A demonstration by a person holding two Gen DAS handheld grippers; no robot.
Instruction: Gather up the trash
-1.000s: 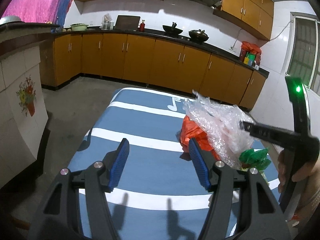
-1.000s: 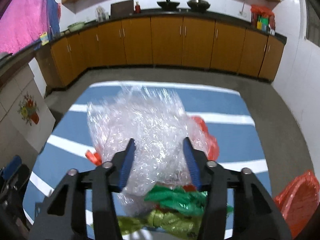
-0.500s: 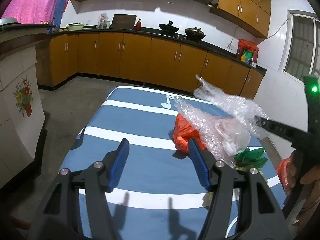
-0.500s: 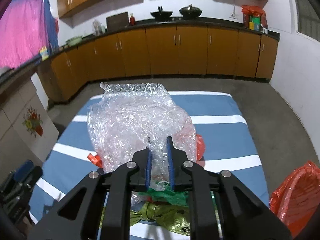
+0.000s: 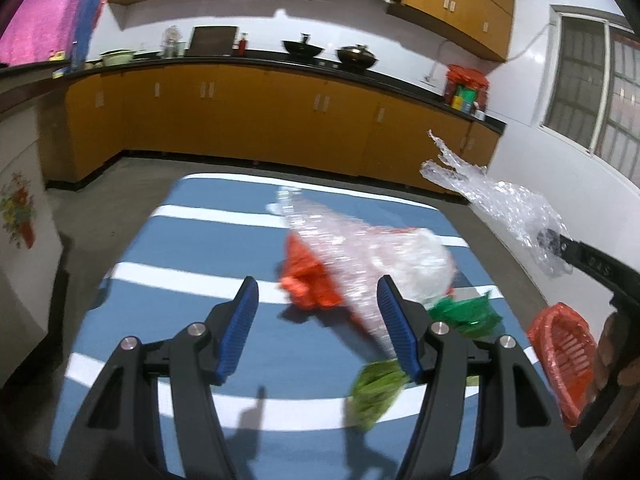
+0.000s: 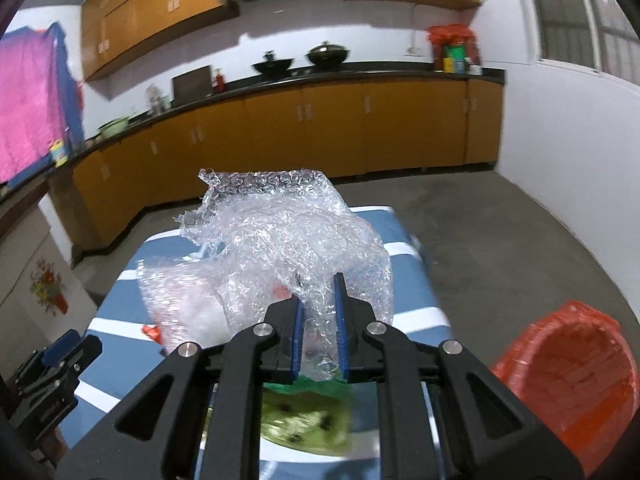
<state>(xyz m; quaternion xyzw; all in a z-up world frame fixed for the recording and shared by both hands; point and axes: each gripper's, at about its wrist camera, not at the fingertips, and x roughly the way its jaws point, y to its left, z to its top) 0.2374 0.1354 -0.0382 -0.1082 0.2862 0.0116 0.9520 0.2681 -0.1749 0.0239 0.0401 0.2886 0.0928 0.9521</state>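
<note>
Right wrist view shows the right gripper (image 6: 319, 320) closed narrow on a crumpled sheet of bubble wrap (image 6: 288, 236), which hangs in the air above the blue striped table (image 6: 404, 248). This sheet looks very light, soft and a little slippery, so I judge a thick gathered fold is the best place to pinch (a thin edge could slide out). Its long axis runs away from the fingers, toward the cabinets. The left gripper (image 5: 318, 324) stands wide open and empty, low over the table near the remaining wrappers (image 5: 464, 312). The red basket (image 6: 568, 376) waits just beside the table.
</note>
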